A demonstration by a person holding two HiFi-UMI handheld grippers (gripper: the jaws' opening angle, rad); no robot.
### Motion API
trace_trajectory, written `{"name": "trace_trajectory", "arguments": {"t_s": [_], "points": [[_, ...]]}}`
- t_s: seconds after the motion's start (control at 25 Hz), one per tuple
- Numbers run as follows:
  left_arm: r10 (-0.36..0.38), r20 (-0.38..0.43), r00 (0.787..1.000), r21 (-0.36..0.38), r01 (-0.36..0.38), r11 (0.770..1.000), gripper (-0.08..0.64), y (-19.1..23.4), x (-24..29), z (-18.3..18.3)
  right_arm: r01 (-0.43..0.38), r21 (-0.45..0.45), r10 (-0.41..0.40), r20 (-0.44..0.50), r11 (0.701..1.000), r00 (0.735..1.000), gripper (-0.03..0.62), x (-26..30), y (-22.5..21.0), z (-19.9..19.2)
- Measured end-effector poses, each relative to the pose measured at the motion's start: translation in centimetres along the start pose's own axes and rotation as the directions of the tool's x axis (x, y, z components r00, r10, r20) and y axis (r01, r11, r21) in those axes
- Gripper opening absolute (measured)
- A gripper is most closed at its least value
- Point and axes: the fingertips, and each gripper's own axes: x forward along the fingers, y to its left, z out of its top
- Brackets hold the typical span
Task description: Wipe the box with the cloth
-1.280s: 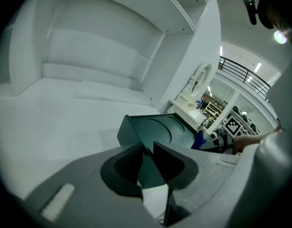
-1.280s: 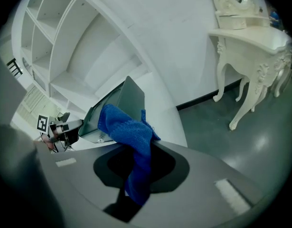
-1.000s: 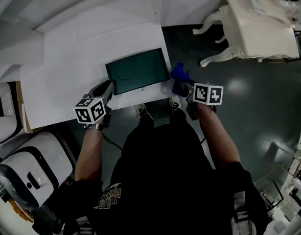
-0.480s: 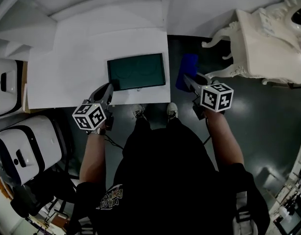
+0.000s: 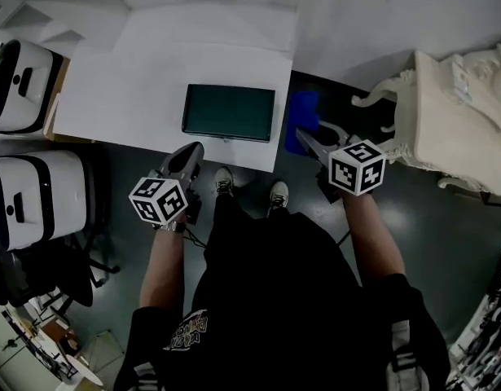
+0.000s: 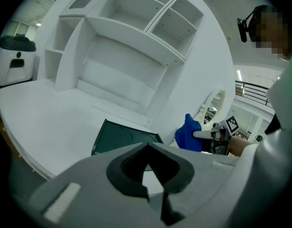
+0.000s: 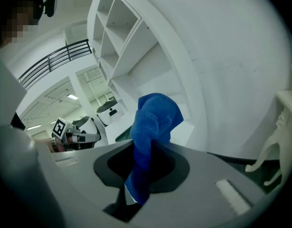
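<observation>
1. Box (image 5: 229, 112), dark green, lies flat on the white worktop (image 5: 112, 96); I judge wiping not yet begun.
2. Cloth (image 5: 303, 111) hangs just right of the box, off it, pinched in my right gripper (image 5: 309, 141).
3. My left gripper (image 5: 189, 157), pressed together on nothing, hovers just before the box.
4. Shelves (image 6: 131, 46) rise behind the box; dark floor (image 5: 446, 235) lies in front.

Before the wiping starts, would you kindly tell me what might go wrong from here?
1. The box lies close to the desk's front edge, and the left gripper, shut and empty, is not steadying it; a wiping stroke might slide it off.
2. The right gripper pinches the cloth as a bunched wad, beside the desk over the floor; little cloth may meet the box, or it might slip out.
</observation>
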Motion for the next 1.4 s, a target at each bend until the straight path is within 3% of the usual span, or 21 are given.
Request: {"name": "trace_trajectory", "arguments": {"t_s": [0.28,0.6,1.0,1.4], "points": [[0.031,0.036,0.999,-0.056,-0.028,0.998,0.007,-2.9,-2.0,-2.3,-0.102,-0.045,0.099,-0.065,0.994,0.993,0.092,1.0,1.9,-1.3],[0.043,0.055,0.998,-0.067,-0.04,0.997,0.006,-2.0,-5.4,-3.0,-0.153,-0.071,0.146,-0.095,0.986,0.985,0.092,2.9,6.3,-2.0],[-0.051,0.033,0.998,-0.021,0.052,0.998,0.006,0.3,-9.4,-2.8,-0.075,-0.034,0.073,-0.055,0.997,0.996,0.092,3.8,11.8,-4.0],[-0.175,-0.013,0.984,0.019,0.176,0.984,0.006,0.7,-11.2,-4.0,0.037,0.011,-0.037,-0.015,0.999,0.999,0.091,2.2,15.2,-7.0]]}}
